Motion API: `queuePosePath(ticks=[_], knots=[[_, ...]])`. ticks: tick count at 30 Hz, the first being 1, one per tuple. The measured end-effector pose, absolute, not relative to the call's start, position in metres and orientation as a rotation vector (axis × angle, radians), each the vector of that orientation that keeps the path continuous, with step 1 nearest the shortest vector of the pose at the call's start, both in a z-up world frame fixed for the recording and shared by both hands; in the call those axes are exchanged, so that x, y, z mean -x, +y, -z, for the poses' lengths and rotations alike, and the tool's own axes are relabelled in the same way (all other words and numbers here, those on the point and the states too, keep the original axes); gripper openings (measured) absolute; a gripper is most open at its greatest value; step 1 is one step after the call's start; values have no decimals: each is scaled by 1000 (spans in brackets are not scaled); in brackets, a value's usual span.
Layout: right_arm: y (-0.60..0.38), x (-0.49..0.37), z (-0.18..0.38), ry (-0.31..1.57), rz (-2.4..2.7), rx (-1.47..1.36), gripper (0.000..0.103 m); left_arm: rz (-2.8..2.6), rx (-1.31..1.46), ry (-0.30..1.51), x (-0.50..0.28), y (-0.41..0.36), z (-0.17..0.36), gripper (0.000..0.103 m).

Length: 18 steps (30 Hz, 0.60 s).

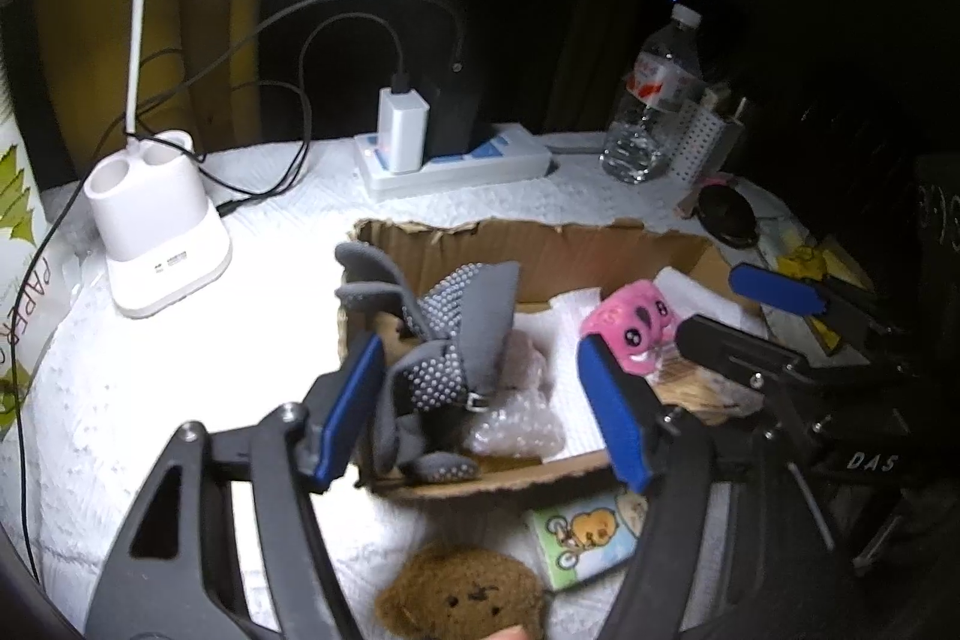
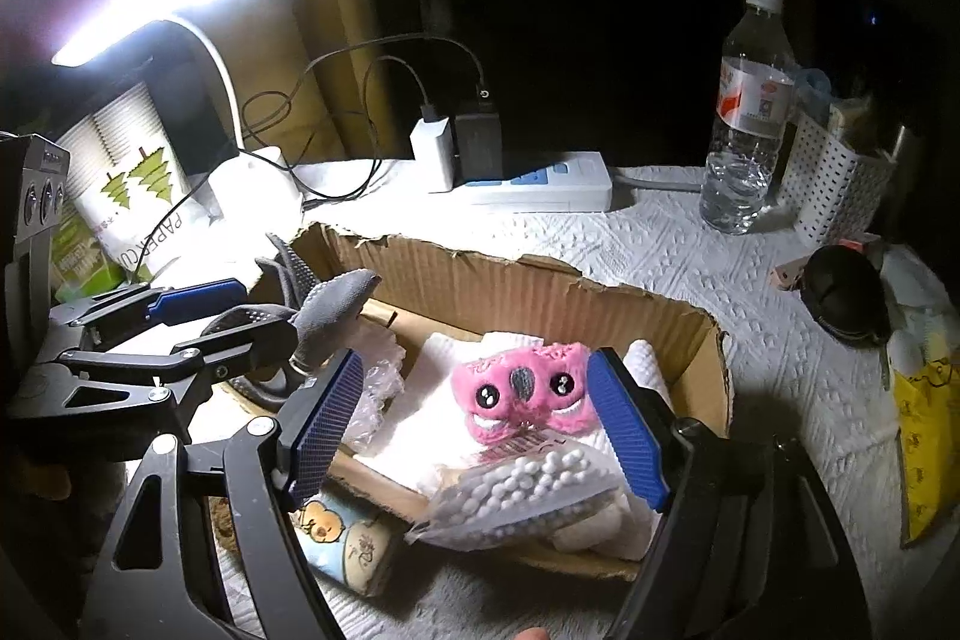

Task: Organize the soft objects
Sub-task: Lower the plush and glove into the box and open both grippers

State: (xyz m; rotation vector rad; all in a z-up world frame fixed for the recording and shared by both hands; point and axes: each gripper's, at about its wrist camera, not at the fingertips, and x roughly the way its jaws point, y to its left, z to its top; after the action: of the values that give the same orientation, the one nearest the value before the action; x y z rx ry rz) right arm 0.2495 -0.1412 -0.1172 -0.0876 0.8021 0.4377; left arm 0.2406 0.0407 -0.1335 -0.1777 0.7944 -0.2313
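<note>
Dark room, lamp-lit table (image 2: 690,244) under white quilted cover. Cardboard box (image 2: 540,280) near front edge. Left claw (image 1: 480,400) open around grey dotted gloves (image 1: 456,334) in box; right claw (image 2: 480,424) open, flanking pink plush (image 2: 522,397). Risk: the gloves overhang the box's left wall and may slide out.

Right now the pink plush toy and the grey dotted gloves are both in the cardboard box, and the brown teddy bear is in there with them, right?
Not quite. The brown teddy bear lies outside the cardboard box, on the white table cover in front of it, as the left wrist view shows. The pink plush toy and grey dotted gloves are indeed in the box.
</note>
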Motion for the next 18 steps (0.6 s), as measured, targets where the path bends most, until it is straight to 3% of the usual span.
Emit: queuePosePath(ticks=[18], knots=[[-126, -213, 111, 799, -423, 94, 80, 242, 167, 770, -197, 49, 128, 69]])
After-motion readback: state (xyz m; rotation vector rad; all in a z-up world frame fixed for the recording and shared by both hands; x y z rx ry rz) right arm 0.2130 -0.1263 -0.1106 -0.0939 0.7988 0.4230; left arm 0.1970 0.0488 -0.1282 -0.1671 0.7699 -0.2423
